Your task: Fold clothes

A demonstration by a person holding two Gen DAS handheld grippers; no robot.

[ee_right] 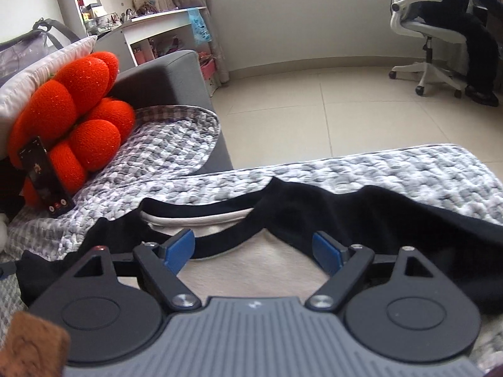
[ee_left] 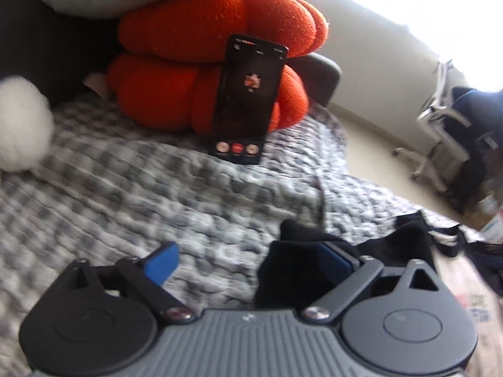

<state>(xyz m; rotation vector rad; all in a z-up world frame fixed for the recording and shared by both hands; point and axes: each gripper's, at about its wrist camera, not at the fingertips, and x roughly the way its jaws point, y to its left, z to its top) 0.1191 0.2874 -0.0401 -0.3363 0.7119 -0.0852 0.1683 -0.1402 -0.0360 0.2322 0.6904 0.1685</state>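
**Tongs wide over the garment's edge**

Fabric everywhere under both tongs here. The left gripper (ee_left: 248,267) has its blue pads spread wide, and a fold of the black garment (ee_left: 292,264) is bunched against the inner face of its right-hand pad; the left-hand pad has only the checked quilt (ee_left: 125,194) beneath it. Nothing is pinched. Ahead of these tongs the quilt runs open up to a phone (ee_left: 248,100) propped upright against an orange cushion (ee_left: 201,50), screen lit, its small writing too blurred to read. Off to the right the quilt's edge drops to pale floor.

Over on the right gripper (ee_right: 253,248), jaws apart too, not clamped on anything. Between and below its pads lies the cream body of the garment (ee_right: 251,270), with the black trimmed neckline curving just ahead of the tips and black cloth draped out to the right. Beyond that, a strip of quilt, then its far edge, then wide bare tiled floor (ee_right: 345,103). Far right, a person (ee_right: 465,19) sits in a white office chair (ee_right: 424,31). Shelves (ee_right: 141,9) stand far left, labels unreadable.
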